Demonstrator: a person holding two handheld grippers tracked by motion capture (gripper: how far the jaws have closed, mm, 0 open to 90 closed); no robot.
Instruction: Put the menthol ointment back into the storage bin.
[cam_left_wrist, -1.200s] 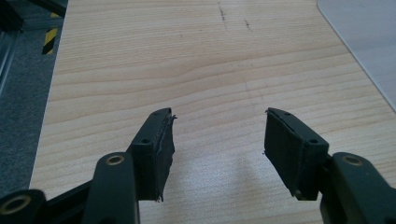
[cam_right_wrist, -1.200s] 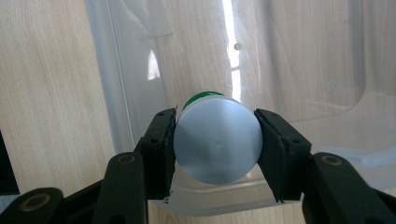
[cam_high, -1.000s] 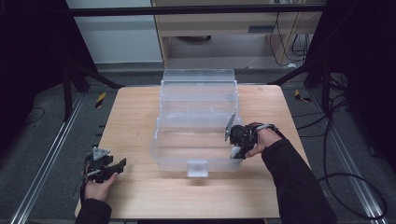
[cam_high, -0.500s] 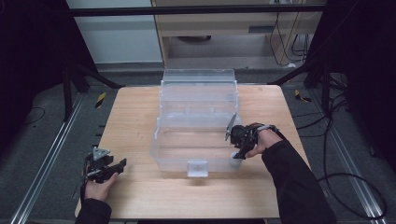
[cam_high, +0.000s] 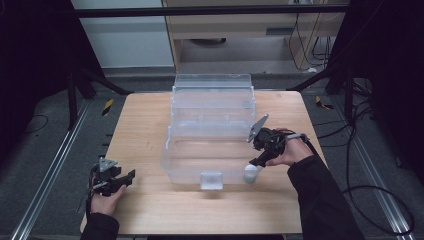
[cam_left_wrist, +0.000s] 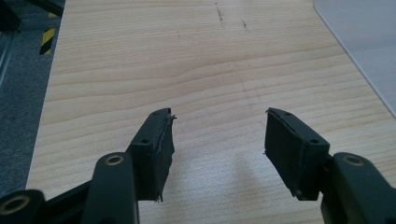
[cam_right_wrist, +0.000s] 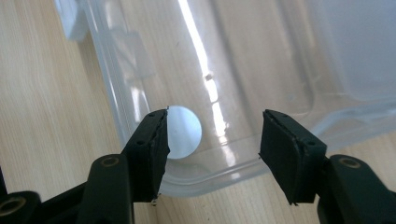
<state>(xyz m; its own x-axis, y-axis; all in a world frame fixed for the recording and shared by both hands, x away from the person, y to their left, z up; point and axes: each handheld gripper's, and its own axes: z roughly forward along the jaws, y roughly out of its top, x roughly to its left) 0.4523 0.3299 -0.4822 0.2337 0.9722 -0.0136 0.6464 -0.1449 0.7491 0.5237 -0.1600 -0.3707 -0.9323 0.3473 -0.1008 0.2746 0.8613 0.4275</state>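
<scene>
High view: one clear plastic bin (cam_high: 212, 145), rectangular, long axis running away from person, lid (cam_high: 212, 82) open at far end, on wooden surface (cam_high: 140, 125). One white ball (cam_high: 250, 174), probably inside near right corner.
Left gripper view: left gripper (cam_left_wrist: 217, 140) jaws apart, empty, over bare woodgrain.
Right gripper view: right gripper (cam_right_wrist: 212, 140) jaws spread, empty, above bin corner; ball (cam_right_wrist: 184, 132) round, smooth.

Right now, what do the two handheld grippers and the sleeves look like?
Both are black two-jaw tools with flat black pads and brass-coloured rivets. The left gripper and right gripper each carry a grey three-cornered plate. A black cable trails from the right. Both sleeves are dark.
</scene>
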